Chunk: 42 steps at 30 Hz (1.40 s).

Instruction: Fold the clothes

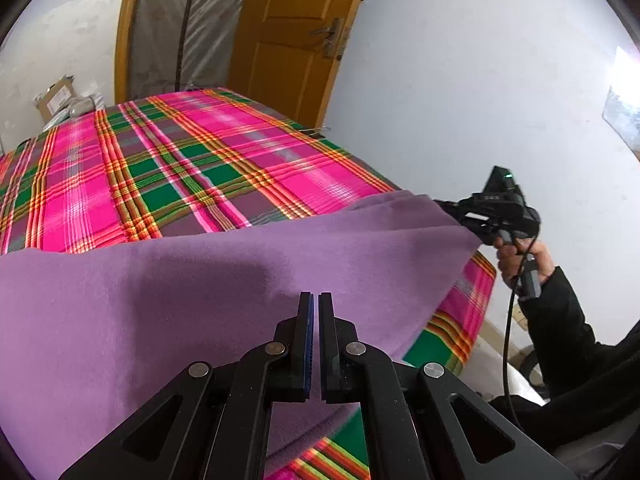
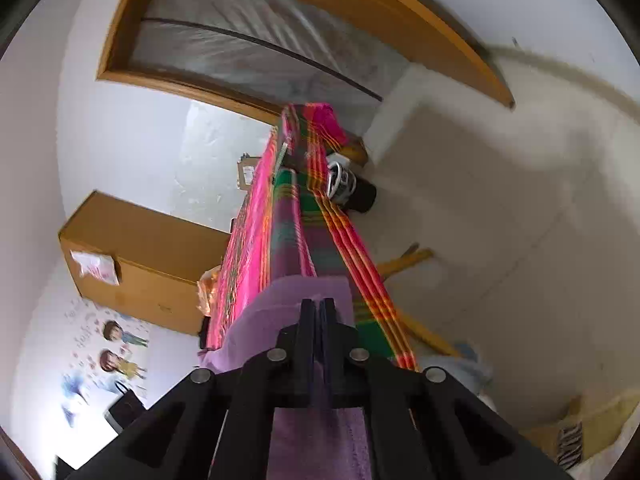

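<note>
A plain purple cloth (image 1: 208,280), soft and unpatterned, lies spread over the near part of a table under a pink, green and orange plaid cover (image 1: 168,168), its right corner lifted off the table edge. The left gripper (image 1: 316,312) hovers over the cloth's near middle with jaws nearly together and nothing between them, while the right gripper (image 2: 317,312), in a hand (image 1: 520,256) with a dark sleeve, is clamped on that purple corner. Far left sit some packages (image 1: 64,100); behind the table stands an orange wooden door (image 1: 292,36).
</note>
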Each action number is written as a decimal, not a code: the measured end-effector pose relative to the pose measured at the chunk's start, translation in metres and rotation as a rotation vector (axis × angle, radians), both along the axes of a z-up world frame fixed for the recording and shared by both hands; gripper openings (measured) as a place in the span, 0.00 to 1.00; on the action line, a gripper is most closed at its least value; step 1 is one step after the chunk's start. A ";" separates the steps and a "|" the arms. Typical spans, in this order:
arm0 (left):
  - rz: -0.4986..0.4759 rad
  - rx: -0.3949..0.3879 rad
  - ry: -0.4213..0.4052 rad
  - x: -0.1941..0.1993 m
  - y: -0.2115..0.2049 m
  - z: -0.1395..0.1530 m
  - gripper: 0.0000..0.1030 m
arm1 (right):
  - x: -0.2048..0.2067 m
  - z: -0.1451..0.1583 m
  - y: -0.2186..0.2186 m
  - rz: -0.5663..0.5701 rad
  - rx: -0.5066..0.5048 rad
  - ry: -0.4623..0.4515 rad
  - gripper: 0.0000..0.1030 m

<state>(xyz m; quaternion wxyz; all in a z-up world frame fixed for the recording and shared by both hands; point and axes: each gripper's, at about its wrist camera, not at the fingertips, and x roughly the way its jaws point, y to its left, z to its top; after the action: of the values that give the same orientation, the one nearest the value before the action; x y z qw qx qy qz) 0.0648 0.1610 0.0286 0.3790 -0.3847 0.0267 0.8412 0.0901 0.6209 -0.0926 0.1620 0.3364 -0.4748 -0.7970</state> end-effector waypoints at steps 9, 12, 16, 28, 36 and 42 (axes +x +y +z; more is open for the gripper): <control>0.080 -0.006 -0.006 -0.017 -0.009 -0.002 0.02 | 0.006 0.027 0.018 -0.092 0.065 0.103 0.02; 0.107 0.000 -0.010 -0.020 -0.017 -0.002 0.02 | -0.001 0.011 0.015 -0.114 0.137 -0.028 0.05; 0.120 0.006 -0.013 -0.022 -0.028 -0.003 0.02 | 0.022 0.032 0.021 -0.225 0.204 0.020 0.10; 0.017 0.001 -0.074 -0.002 -0.022 -0.027 0.02 | 0.027 0.087 -0.169 0.245 0.485 0.292 0.16; -0.063 0.016 -0.044 0.032 -0.019 -0.034 0.02 | 0.090 0.057 -0.274 0.278 0.901 0.418 0.19; -0.059 0.024 -0.011 0.039 -0.035 -0.021 0.02 | 0.100 0.075 -0.284 0.294 0.905 0.417 0.23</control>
<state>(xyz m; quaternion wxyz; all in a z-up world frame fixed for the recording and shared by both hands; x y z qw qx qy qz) 0.1036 0.1261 0.0075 0.4082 -0.3839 0.0257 0.8278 0.1902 0.3364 -0.0179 0.2017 0.2702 0.0122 -0.9414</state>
